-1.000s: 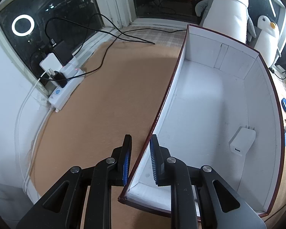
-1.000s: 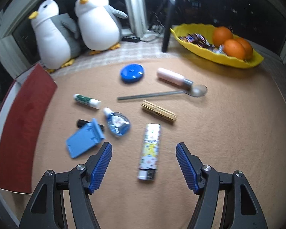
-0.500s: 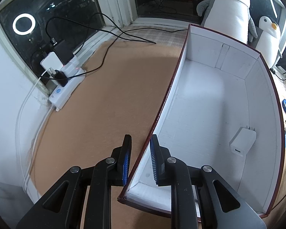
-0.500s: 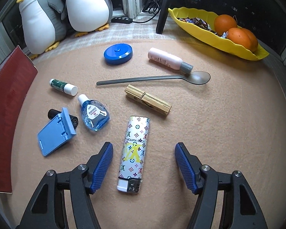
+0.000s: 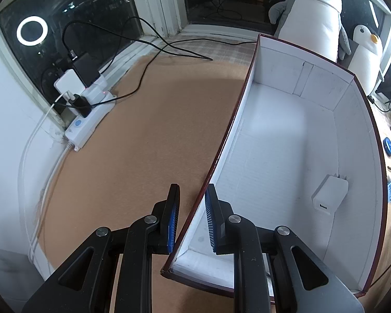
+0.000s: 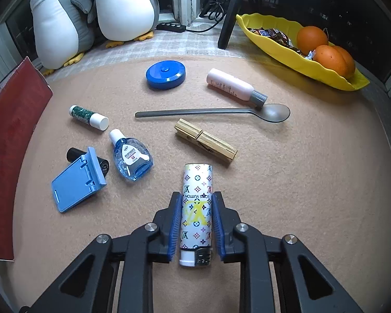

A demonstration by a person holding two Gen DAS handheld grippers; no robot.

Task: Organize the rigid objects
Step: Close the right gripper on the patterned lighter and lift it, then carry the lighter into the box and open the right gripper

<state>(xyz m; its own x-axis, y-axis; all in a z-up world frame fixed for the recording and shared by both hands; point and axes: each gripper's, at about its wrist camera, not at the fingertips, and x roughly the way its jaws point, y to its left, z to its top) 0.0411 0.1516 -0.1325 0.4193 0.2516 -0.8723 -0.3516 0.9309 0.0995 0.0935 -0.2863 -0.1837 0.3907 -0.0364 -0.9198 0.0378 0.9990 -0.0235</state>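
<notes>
- Jaws of the right gripper have just been closing and are seen pressed against both long sides of the patterned lighter, which lies flat on the tan mat.
- Jaws of the left gripper are held nearly together, clamped on the near side wall of the white-lined box, one pad outside and one inside.
- A white charger is seen lying on the box floor near its right wall.
- Beyond the lighter, a wooden clothespin, spoon, pink bottle and blue disc are spread apart.
- To the left, an eye-drop bottle, blue phone stand and lip balm are laid out.
</notes>
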